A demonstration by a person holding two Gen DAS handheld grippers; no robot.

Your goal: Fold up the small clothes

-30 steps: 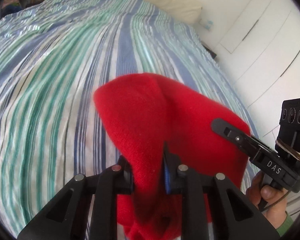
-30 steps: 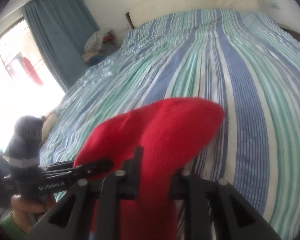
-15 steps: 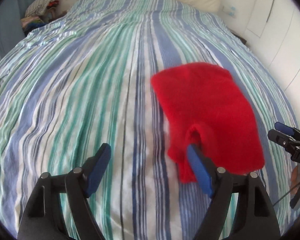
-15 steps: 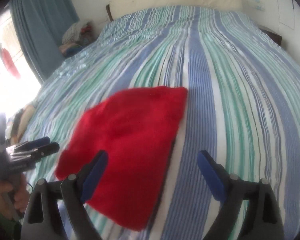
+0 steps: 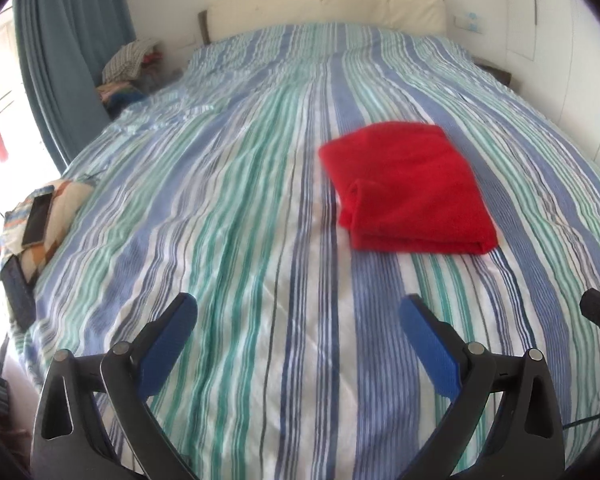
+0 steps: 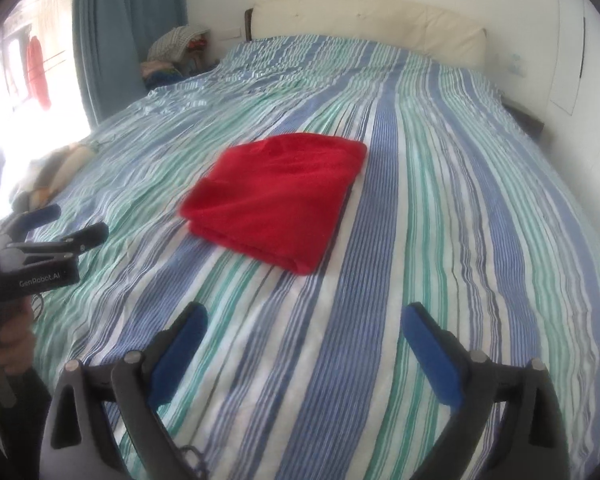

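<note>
Striped blue, green and white cotton bedspread (image 5: 236, 216) fills both views; cream padded headboard (image 5: 328, 6) at far end. Red fleece-like small garment (image 5: 408, 184) now lying flat on it as a folded, layered rectangle, right of centre in left-wrist view, nearer centre in right-wrist view (image 6: 276, 200). A second ago pinched between both sets of pads and lifted off the bed; since dropped, both tools pulled back clear of it. Reads as fold finished on this piece, probably ready for the next item or a tidy-up. One near-left corner bulges slightly, may want flattening. Left gripper (image 5: 296, 344): jaws opening, spread wide, nothing between them, angled down at bare bedspread well short of the garment. Right gripper (image 6: 304, 344): same, jaws opening, empty, pointing down toward the bed. Left gripper also visible at left edge of right-wrist view, gripped by a hand (image 6: 8, 344).
</note>
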